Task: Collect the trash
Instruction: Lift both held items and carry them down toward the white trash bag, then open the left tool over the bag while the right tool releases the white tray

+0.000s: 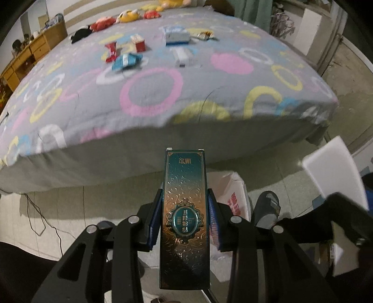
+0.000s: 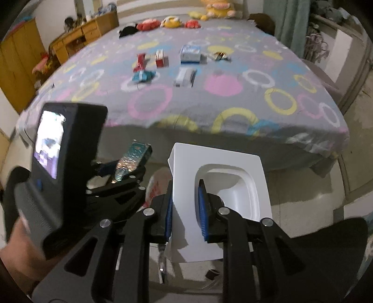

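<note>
My left gripper [image 1: 185,209] is shut on a tall teal and bronze ornate box [image 1: 185,216], its blue pads pressed on both long sides. Below it, on the floor, stands a white plastic bag with red print [image 1: 233,193]. My right gripper [image 2: 185,209] is shut on the edge of a white moulded packaging tray [image 2: 221,181]; that white tray [image 1: 335,172] shows at the right of the left wrist view. In the right wrist view the left gripper with the teal box [image 2: 134,160] is at the left. More trash lies on the bed: red packets [image 2: 149,60], blue wrapper [image 2: 142,75], blue-white box [image 2: 190,54].
The bed with a grey ring-patterned cover [image 1: 163,93] fills the far half of both views. Plush toys [image 2: 170,22] line its far edge. A wooden dresser [image 2: 86,35] stands at the left, a green curtain [image 2: 291,21] at the right. A person's slippered foot [image 1: 267,205] rests on the tiled floor.
</note>
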Demonstrator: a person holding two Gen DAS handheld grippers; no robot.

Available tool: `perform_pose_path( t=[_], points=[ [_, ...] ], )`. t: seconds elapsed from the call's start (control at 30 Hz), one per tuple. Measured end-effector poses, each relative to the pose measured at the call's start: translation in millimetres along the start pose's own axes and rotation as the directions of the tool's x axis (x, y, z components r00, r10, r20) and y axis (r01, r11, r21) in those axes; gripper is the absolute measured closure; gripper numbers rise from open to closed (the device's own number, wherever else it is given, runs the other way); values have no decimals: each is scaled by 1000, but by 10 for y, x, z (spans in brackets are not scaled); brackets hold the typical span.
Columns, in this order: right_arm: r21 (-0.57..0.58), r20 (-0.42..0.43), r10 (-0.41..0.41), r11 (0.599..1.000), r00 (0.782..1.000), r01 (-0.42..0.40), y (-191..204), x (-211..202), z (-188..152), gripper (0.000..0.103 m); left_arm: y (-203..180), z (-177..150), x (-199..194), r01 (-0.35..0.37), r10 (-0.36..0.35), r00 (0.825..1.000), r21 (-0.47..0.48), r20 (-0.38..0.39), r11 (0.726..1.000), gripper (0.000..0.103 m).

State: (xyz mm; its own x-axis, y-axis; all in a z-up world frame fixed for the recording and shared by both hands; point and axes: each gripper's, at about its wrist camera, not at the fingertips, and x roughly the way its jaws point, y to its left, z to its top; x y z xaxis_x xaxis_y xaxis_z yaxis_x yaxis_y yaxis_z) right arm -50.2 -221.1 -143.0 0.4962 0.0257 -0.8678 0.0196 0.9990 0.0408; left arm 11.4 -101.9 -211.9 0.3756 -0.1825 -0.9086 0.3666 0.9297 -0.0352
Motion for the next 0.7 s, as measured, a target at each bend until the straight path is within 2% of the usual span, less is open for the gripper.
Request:
perform_pose_path(
  t=[0.23, 0.4, 0.57, 0.7],
  points=[
    [-35, -81, 11, 999, 997, -14, -33, 528, -93, 84, 73, -114, 433, 4, -7, 994, -26, -108, 1000, 68],
    [-50, -141, 28, 998, 990, -36, -88, 956, -156, 84, 51, -240, 785, 11, -15, 983, -20, -181, 1000, 68],
    [-68, -182, 43, 996, 982, -56, -129, 1305, -198, 84, 65, -308, 1150, 17, -25, 971, -36, -237, 999, 68],
    [-90, -193, 24, 995, 981, -42, -166, 1474, -181, 84, 30, -334, 1349, 12, -17, 965, -21, -262, 1000, 68]
  ],
)
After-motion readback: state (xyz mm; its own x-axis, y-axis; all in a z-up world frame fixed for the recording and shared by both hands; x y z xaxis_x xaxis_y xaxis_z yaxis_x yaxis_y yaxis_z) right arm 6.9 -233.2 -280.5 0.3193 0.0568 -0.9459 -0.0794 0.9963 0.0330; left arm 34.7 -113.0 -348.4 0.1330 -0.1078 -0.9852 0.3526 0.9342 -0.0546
